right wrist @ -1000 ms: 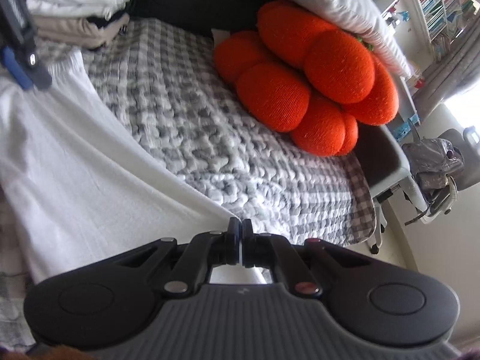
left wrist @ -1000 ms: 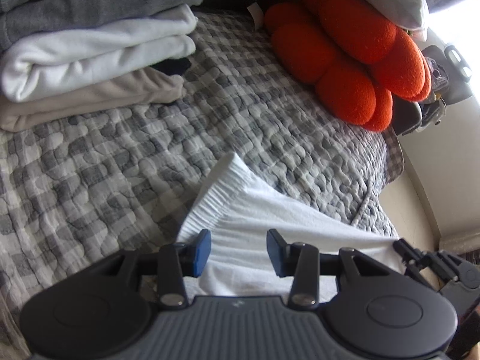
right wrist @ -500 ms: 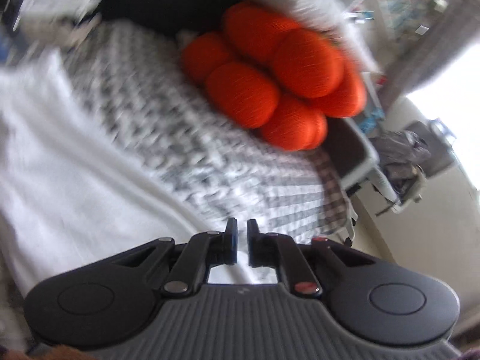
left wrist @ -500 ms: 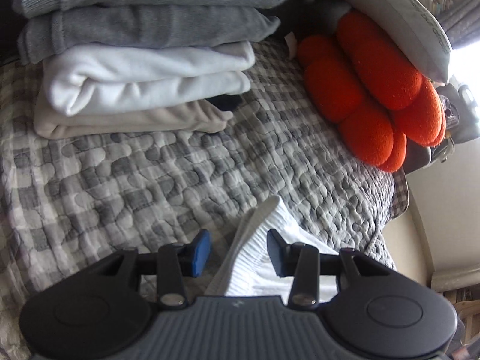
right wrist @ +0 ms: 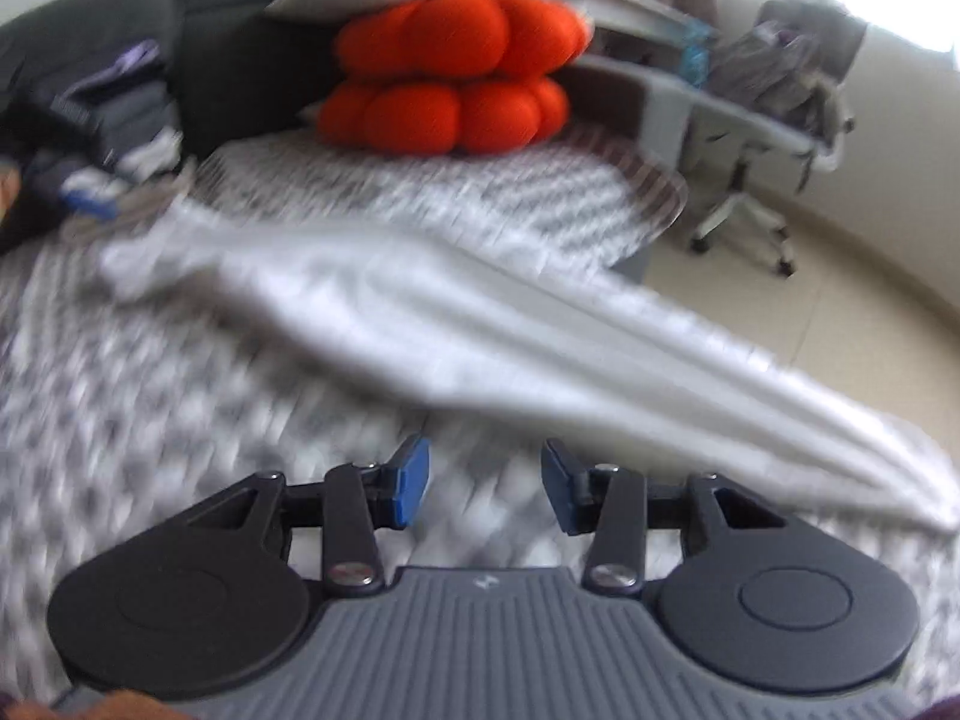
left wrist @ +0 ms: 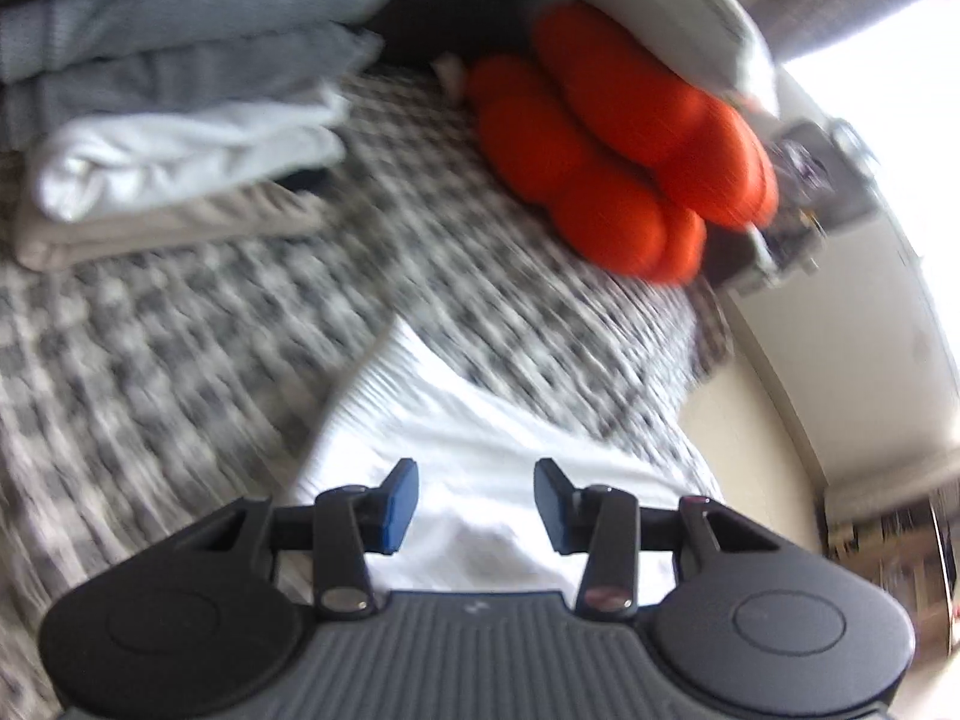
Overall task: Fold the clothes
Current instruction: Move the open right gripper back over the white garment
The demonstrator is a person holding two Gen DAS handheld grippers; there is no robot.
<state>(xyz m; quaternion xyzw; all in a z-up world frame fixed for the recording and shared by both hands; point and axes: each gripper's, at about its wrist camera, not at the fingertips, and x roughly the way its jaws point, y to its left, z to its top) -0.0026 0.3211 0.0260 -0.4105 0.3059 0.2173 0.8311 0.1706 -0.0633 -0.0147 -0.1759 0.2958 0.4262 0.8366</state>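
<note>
The left gripper (left wrist: pixel 474 507) hangs over a white garment (left wrist: pixel 480 450), its blue-padded fingers apart with nothing pinched; the cloth lies beneath the gap, soft and lightly ribbed along its edge toward 11 o'clock. The garment rests on a quilted bedspread (left wrist: pixel 180 348) checked in grey and white, puffy and pebbled in texture. At 10 o'clock sits a stack of folded clothes (left wrist: pixel 180 120): grey knits on top, a pale smooth piece in the middle, a beige one at the bottom. At 1 o'clock, a lobed orange plush cushion (left wrist: pixel 618 144) with a fuzzy nap lies under a light pillow (left wrist: pixel 648 12).

In the right wrist view, the right gripper (right wrist: pixel 483 489) has just been opening; its jaws stand apart over bare quilt, with nothing between them. The white garment (right wrist: pixel 450 324) stretches as a long, creased band from 10 o'clock to 3 o'clock, ahead of the fingertips and clear of them. Both views are motion-blurred.
</note>
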